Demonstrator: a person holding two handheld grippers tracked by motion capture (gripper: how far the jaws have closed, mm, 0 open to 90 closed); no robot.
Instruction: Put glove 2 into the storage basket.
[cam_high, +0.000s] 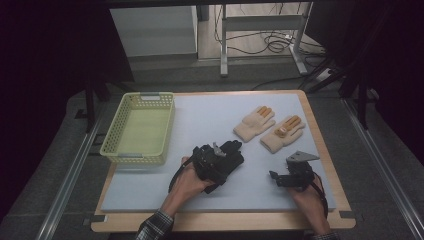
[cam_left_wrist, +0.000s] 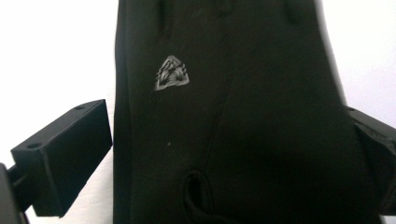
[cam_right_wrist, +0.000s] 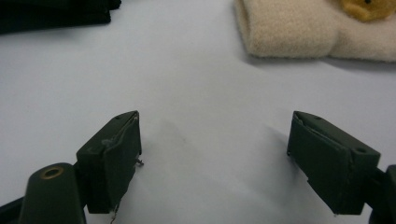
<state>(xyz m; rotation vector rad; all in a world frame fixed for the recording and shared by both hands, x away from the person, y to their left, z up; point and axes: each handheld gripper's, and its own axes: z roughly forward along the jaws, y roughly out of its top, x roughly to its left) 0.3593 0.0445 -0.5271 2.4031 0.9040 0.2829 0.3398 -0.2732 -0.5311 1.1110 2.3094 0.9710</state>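
Observation:
A black glove (cam_high: 234, 148) lies flat on the pale mat (cam_high: 210, 112) near the middle. My left gripper (cam_high: 221, 156) hovers right over it, open. In the left gripper view the black glove (cam_left_wrist: 243, 116), marked with a small grey triangular logo (cam_left_wrist: 172, 73), lies between the wide-spread jaws of the left gripper (cam_left_wrist: 229, 144), which straddle it without squeezing. My right gripper (cam_high: 275, 178) rests low at the front right, open with nothing held. In its own view the right gripper (cam_right_wrist: 215, 144) frames bare mat.
Two cream gloves with orange fingertips (cam_high: 255, 122) (cam_high: 283, 134) lie side by side at the back right; one cuff (cam_right_wrist: 289, 32) is just ahead of the right jaws. A yellow-green mesh basket (cam_high: 112, 145) stands on the left. The wooden table edge (cam_high: 220, 220) runs along the front.

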